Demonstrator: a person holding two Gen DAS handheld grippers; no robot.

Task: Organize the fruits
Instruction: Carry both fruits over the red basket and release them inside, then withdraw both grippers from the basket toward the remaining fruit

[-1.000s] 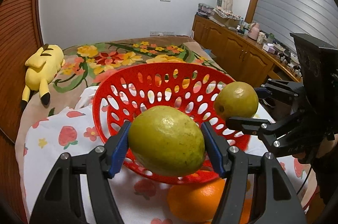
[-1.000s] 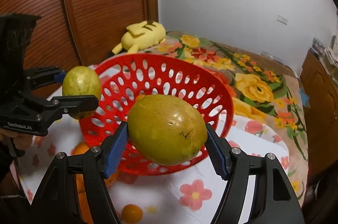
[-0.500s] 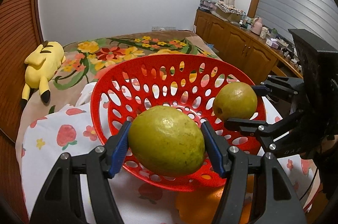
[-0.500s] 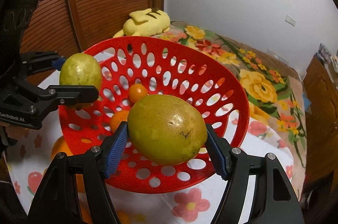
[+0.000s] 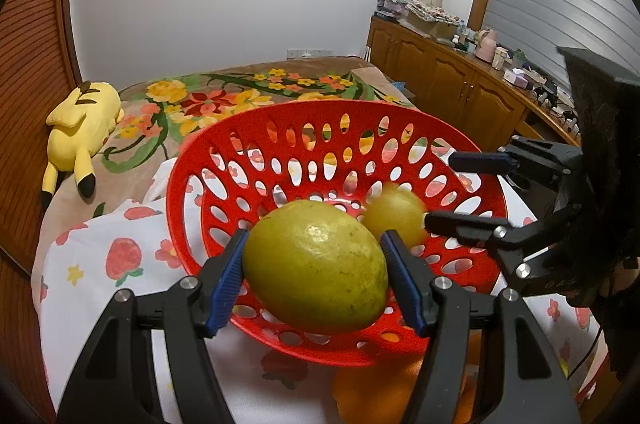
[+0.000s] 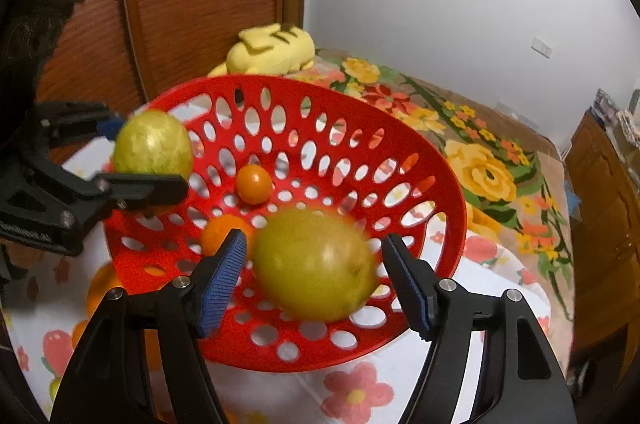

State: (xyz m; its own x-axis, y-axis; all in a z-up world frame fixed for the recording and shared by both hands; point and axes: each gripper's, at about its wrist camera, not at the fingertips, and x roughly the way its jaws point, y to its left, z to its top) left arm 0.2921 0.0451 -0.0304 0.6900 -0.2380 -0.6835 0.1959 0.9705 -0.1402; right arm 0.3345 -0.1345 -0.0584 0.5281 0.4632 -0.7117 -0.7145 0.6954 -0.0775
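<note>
A red perforated basket (image 5: 192,183) (image 6: 440,183) sits on a white fruit-print cloth. My left gripper (image 5: 314,244) is shut on a large yellow-green fruit (image 5: 316,264) over the basket's near rim; from the right wrist it shows at the left (image 6: 150,155) with that fruit (image 6: 152,143). My right gripper (image 6: 315,240) stands open. A second yellow-green fruit (image 6: 316,264) is blurred and loose between the pads, with a gap on each side, low inside the basket. In the left wrist view it (image 5: 394,220) lies just off the right gripper (image 5: 442,189). Two small oranges (image 6: 253,189) (image 6: 224,236) rest in the basket.
More oranges (image 5: 380,392) (image 6: 102,288) lie on the cloth beside and under the basket. A yellow plush toy (image 5: 80,131) lies on the floral bedspread (image 5: 224,99) behind. Wooden cabinets (image 5: 460,91) line the right wall; a brown ribbed door (image 6: 200,3) stands at the left.
Both grippers came in over the basket. The right gripper's pads let go of their fruit, which now drops blurred into the basket. The left gripper keeps its grip.
</note>
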